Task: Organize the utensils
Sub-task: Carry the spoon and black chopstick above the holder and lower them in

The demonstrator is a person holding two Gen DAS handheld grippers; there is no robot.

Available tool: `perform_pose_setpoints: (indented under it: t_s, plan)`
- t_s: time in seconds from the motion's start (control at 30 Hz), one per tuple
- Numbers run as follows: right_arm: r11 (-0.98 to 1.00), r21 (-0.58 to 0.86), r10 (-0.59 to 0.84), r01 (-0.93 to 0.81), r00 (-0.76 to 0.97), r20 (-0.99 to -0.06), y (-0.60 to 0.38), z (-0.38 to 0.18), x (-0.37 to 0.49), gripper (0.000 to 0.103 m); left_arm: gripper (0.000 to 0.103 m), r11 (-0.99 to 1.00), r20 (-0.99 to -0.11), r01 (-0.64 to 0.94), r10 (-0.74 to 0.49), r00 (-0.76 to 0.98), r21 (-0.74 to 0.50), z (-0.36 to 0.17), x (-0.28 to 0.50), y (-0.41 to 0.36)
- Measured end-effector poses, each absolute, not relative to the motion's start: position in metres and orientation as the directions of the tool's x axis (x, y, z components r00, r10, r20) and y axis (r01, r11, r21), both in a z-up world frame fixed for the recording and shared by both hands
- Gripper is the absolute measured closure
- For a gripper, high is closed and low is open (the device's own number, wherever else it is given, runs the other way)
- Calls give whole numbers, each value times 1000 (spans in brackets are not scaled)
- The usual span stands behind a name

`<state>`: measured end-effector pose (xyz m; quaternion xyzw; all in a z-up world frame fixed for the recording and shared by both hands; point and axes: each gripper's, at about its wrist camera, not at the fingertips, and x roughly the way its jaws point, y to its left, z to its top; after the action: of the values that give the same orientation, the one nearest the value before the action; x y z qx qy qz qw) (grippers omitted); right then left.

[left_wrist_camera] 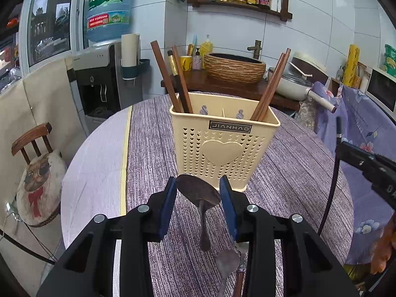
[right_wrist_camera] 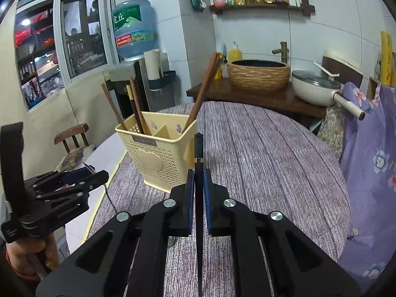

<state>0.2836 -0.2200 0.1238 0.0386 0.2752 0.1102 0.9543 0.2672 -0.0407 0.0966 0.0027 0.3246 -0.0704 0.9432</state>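
Blue pads of the left gripper [left_wrist_camera: 198, 189] clamp the bowl of a metal spoon [left_wrist_camera: 198, 192] by its edges, handle hanging down toward the table — a grip that leaves the handle free to go first into a slot. Beneath it, on the striped purple tablecloth [left_wrist_camera: 284, 173], lie another spoon [left_wrist_camera: 226, 262] and something with a reddish-brown handle [left_wrist_camera: 239, 279], still to be sorted.

On the other side, the right gripper [right_wrist_camera: 198, 173] is clenched on a black chopstick [right_wrist_camera: 198, 148], which stands up between the pads, a thin metal band near its top — upright, probably so it can drop in end first.

Ahead of both stands the cream perforated utensil holder [left_wrist_camera: 222, 143], divided into compartments. Brown chopsticks [left_wrist_camera: 173, 81] lean out of its left compartment and another pair [left_wrist_camera: 271, 89] out of its right one; the middle looks free. Those slanting sticks are the likeliest thing to snag on the way in.

Behind the table sit a woven basin [left_wrist_camera: 234, 68], a white pan [right_wrist_camera: 314, 89] and a water dispenser [left_wrist_camera: 99, 74], well apart.
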Motion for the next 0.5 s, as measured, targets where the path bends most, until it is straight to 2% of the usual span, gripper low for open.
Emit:
perform_pose_setpoints:
  t_s: [0.5]
  plan:
    - [956,163,293,-244,821,-489,-228,139,267,95,68,988,-589,141,-152,793,-65,106,261,-33]
